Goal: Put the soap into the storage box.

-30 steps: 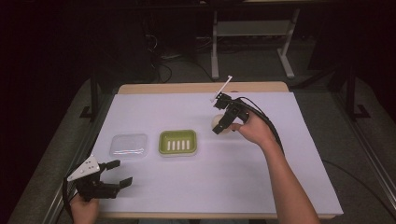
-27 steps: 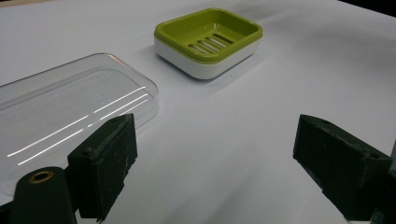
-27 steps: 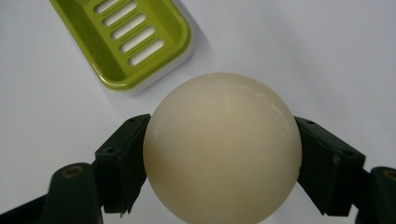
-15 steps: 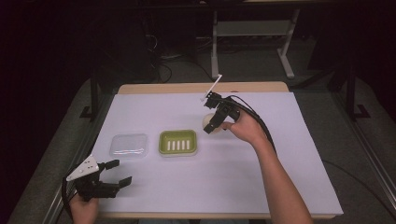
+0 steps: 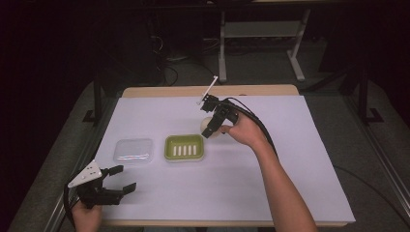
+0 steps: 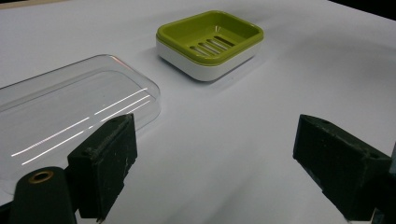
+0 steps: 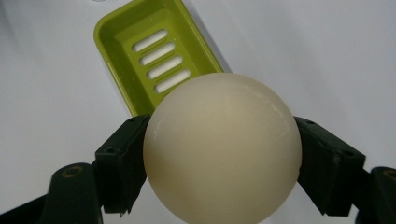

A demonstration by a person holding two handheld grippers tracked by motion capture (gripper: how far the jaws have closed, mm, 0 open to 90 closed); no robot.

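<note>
Progress was judged partial: a cream ball (image 7: 222,149) was clamped between the fingers of the right gripper (image 5: 211,126) and held above the counter (image 5: 300,159), just beside the green soap dish (image 5: 184,148) — not yet in it. The clear lid (image 5: 132,150) lay left of the dish. The left gripper (image 5: 113,183) was held with fingers apart near the front edge — open room all round.

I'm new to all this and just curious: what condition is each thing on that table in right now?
Ball: clamped in the right gripper, lifted off the table.
Soap dish: empty, open, flat on the table.
Clear lid: off the dish, lying beside it.
Left gripper: open, holding nothing.
</note>
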